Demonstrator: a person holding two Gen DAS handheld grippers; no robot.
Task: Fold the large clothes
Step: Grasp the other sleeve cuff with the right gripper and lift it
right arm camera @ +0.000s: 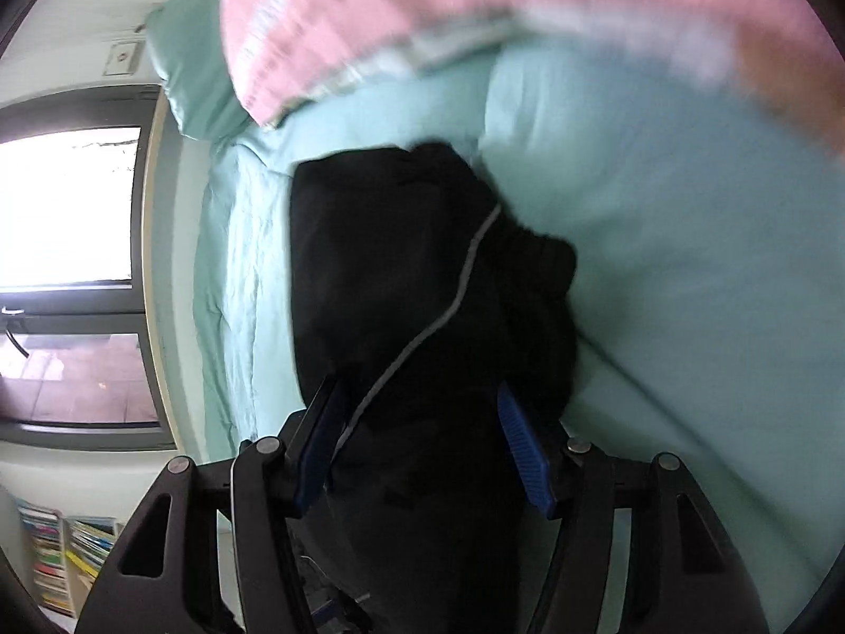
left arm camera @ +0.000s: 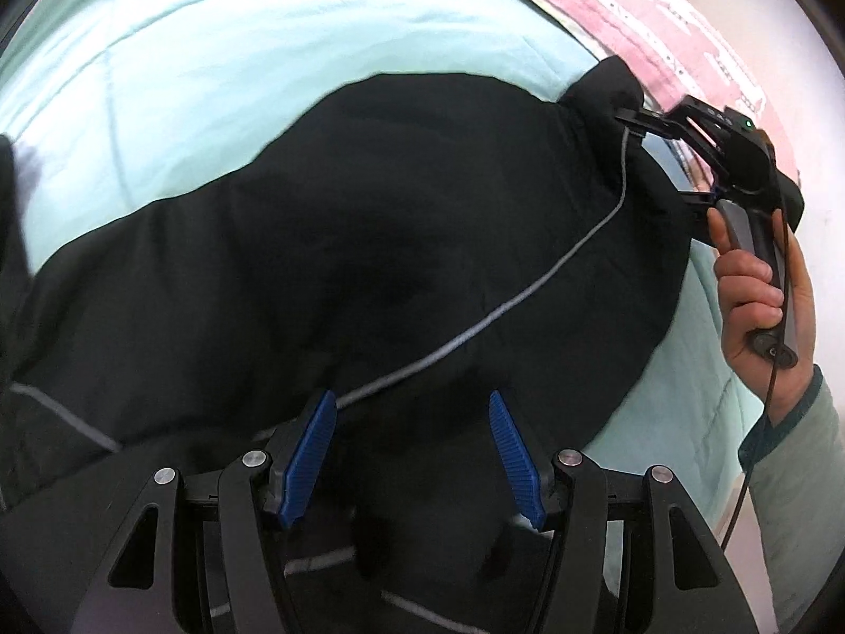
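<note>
Black jacket [left arm camera: 369, 243] edge between spread fingers [left arm camera: 311, 454]

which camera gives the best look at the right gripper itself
The left wrist view: it shows the right gripper from outside, at the black garment's far edge, with the hand holding it. The right wrist view shows only its own fingers straddling the fabric.

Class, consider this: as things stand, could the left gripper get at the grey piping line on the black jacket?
Probably yes. The left gripper is open right over the black jacket, and the grey piping ends beside its left finger with nothing in between.
</note>
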